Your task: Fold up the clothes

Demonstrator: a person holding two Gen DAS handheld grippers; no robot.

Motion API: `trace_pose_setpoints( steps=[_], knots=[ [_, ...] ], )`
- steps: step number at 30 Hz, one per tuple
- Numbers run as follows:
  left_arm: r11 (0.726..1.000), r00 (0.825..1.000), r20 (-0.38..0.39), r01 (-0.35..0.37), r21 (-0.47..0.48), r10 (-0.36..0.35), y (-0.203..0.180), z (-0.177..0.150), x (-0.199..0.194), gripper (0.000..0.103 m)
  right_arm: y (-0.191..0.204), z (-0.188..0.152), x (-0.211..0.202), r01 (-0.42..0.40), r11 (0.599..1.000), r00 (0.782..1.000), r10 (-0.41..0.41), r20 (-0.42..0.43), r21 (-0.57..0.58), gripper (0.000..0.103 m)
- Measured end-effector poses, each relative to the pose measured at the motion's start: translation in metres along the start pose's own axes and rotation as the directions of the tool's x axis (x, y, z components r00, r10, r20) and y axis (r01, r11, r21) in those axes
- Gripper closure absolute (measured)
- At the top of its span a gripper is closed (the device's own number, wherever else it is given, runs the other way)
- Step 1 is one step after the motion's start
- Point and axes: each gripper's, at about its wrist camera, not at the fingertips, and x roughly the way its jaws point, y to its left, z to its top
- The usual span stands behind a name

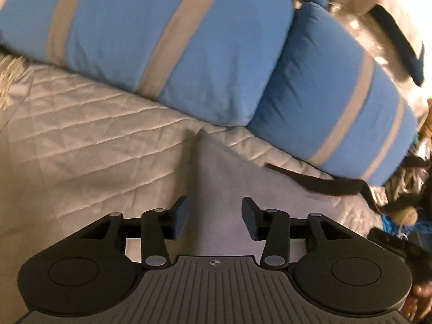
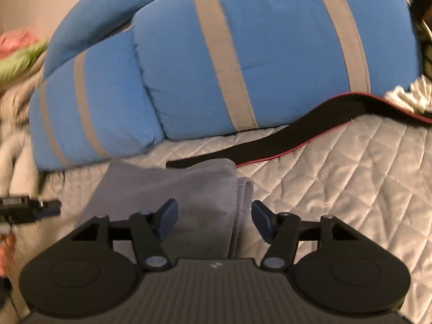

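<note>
A grey garment (image 1: 224,189) lies folded on the quilted bed cover (image 1: 81,135). My left gripper (image 1: 216,210) hovers over its near part, open, the cloth lying below the gap between the fingers and not pinched. In the right wrist view the same grey garment (image 2: 189,189) shows a folded edge on its right side. My right gripper (image 2: 214,213) stands open above that edge, its pads clear of the cloth.
Two blue pillows with grey stripes (image 1: 162,40) (image 2: 270,54) lie just beyond the garment. A black strap with a red edge (image 2: 297,132) (image 1: 318,183) runs from the garment's far corner. Quilted cover (image 2: 351,162) stretches to the right. Loose clothes (image 2: 16,54) lie far left.
</note>
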Motion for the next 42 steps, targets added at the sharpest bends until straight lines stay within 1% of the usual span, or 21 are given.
trace_pose_setpoints(
  steps=[2,3,4,7,8,11,13,17,18,21,22,23,25,26,29,31,32,35,40,41,42],
  knots=[
    [1.0,1.0,0.018,0.007,0.0,-0.007,0.003,-0.009,0.003,0.06,0.007,-0.007,0.001,0.021,0.998,1.0,-0.02,0.022,-0.056,0.058],
    [1.0,1.0,0.029,0.0,0.013,0.0,0.002,-0.013,0.004,0.06,0.01,-0.009,0.002,0.034,0.996,0.999,-0.031,0.037,-0.079,0.063],
    [1.0,0.999,0.039,-0.007,0.027,0.006,0.0,-0.018,0.004,0.06,0.013,-0.01,0.002,0.044,0.995,0.998,-0.039,0.054,-0.095,0.074],
    [0.992,0.999,0.052,-0.019,0.121,0.013,-0.01,-0.018,0.004,0.062,0.024,-0.011,0.006,0.063,0.986,0.994,-0.047,0.103,-0.154,0.091],
    [0.989,0.998,0.057,-0.025,0.149,0.017,-0.013,-0.014,0.005,0.062,0.029,-0.01,0.01,0.076,0.98,0.992,-0.056,0.115,-0.184,0.094],
    [0.972,0.994,0.099,-0.058,0.226,0.037,-0.028,-0.01,0.009,0.062,0.043,-0.007,0.024,0.112,0.96,0.987,-0.077,0.141,-0.257,0.096],
    [0.96,0.991,0.124,-0.083,0.266,0.051,-0.038,-0.009,0.019,0.065,0.051,-0.004,0.036,0.129,0.949,0.985,-0.088,0.149,-0.289,0.096],
    [0.936,0.984,0.158,-0.134,0.325,0.086,-0.057,-0.004,0.048,0.072,0.056,0.005,0.063,0.124,0.949,0.987,-0.086,0.139,-0.291,0.096],
    [0.937,0.983,0.165,-0.131,0.325,0.081,-0.06,-0.001,0.056,0.072,0.056,0.008,0.07,0.12,0.951,0.987,-0.084,0.135,-0.285,0.096],
    [0.92,0.981,0.189,-0.12,0.373,0.052,-0.068,0.007,0.08,0.072,0.053,0.008,0.09,0.125,0.949,0.99,-0.099,0.105,-0.288,0.096],
    [0.909,0.979,0.197,-0.124,0.399,0.047,-0.069,0.008,0.087,0.072,0.051,0.007,0.097,0.132,0.947,0.99,-0.11,0.091,-0.293,0.097],
    [0.896,0.978,0.204,-0.128,0.425,0.043,-0.071,0.009,0.095,0.072,0.049,0.004,0.102,0.143,0.943,0.989,-0.123,0.084,-0.302,0.088],
    [0.862,0.979,0.182,-0.173,0.476,0.096,-0.071,0.009,0.117,0.072,0.046,0.0,0.108,0.152,0.939,0.988,-0.134,0.077,-0.309,0.086],
    [0.869,0.978,0.184,-0.176,0.462,0.1,-0.066,0.009,0.123,0.077,0.042,-0.002,0.108,0.149,0.943,0.988,-0.131,0.08,-0.299,0.086],
    [0.889,0.976,0.189,-0.184,0.42,0.112,-0.051,0.008,0.138,0.077,0.033,-0.007,0.107,0.143,0.956,0.988,-0.124,0.089,-0.256,0.088],
    [0.93,0.98,0.172,-0.157,0.333,0.104,-0.041,0.014,0.14,0.078,0.03,-0.011,0.105,0.145,0.962,0.987,-0.125,0.1,-0.232,0.089],
    [0.946,0.981,0.165,-0.144,0.289,0.099,-0.035,0.017,0.141,0.08,0.029,-0.011,0.103,0.147,0.965,0.986,-0.127,0.105,-0.218,0.089],
    [0.979,0.984,0.15,-0.12,0.166,0.095,-0.022,0.024,0.142,0.087,0.026,-0.012,0.097,0.157,0.971,0.983,-0.137,0.121,-0.18,0.088],
    [0.997,0.986,0.157,-0.059,0.056,0.05,-0.007,0.027,0.126,0.092,0.026,-0.015,0.079,0.209,0.958,0.972,-0.183,0.147,-0.194,0.086],
    [0.998,0.987,0.157,-0.05,0.038,0.043,-0.005,0.027,0.122,0.092,0.027,-0.016,0.074,0.215,0.956,0.971,-0.187,0.152,-0.199,0.094],
    [0.999,0.991,0.132,-0.041,0.024,0.037,-0.003,0.028,0.119,0.092,0.028,-0.016,0.068,0.212,0.956,0.971,-0.184,0.152,-0.202,0.099]
  ],
)
